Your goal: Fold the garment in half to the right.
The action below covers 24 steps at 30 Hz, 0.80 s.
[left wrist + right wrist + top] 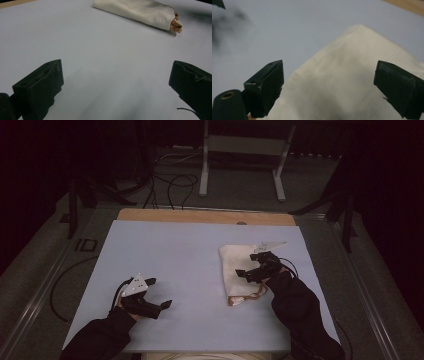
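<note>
Cream folded cloth bag [239, 270] with tan handles lies on pale blue desk [180, 255], right half, long axis 12-to-6. Right tool [253, 268] hovers over it, jaws wide, empty. Left tool [159, 293] wide, empty; bag at its 2 o'clock, well apart.

The table [165, 255] carries a pale blue-grey surface, plain and unpatterned, with a strip of light brown wood exposed along its far edge. The cloth bag [239, 270] at right of centre is cream-white and plain; its near end shows tan-brown cord or trim. The left gripper [159, 294] is matt black with a light grey three-cornered plate on top. The right gripper [250, 265] is likewise black, its plate pale grey. Both sleeves [300, 315] are black. The floor beyond is dull grey, crossed by black cables, with a light grey metal stand at the far side.
</note>
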Motion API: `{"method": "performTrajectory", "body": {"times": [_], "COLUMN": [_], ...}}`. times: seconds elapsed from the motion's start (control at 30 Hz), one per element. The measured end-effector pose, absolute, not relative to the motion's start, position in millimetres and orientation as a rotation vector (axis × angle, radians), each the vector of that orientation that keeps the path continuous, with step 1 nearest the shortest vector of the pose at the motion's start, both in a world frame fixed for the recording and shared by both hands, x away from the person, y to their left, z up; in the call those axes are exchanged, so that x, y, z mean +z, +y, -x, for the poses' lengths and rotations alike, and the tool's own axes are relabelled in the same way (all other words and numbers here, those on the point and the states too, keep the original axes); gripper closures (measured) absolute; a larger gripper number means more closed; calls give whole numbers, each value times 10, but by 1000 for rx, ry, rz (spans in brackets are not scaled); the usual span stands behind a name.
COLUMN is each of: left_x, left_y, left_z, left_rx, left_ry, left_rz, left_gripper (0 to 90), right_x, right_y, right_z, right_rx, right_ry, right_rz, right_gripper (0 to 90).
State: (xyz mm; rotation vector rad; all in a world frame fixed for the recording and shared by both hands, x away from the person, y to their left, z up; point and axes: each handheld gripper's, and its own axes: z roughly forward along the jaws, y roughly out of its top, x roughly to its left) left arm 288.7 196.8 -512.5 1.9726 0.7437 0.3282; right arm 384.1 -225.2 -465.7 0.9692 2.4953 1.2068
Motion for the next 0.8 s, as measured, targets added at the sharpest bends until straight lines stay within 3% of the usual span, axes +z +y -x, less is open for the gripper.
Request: {"method": "performTrajectory", "body": {"times": [0.8], "left_x": [-5122], "left_y": [1969], "left_z": [-2881], "left_rx": [331], "left_ry": [740], "left_rz": [-1981], "left_gripper": [2], "right_x": [-4908], "right_y": [-2540], "right_z": [-3345], "right_rx": [1248], "right_ry": [2488], "right_rz": [-999], "right_gripper": [92]}}
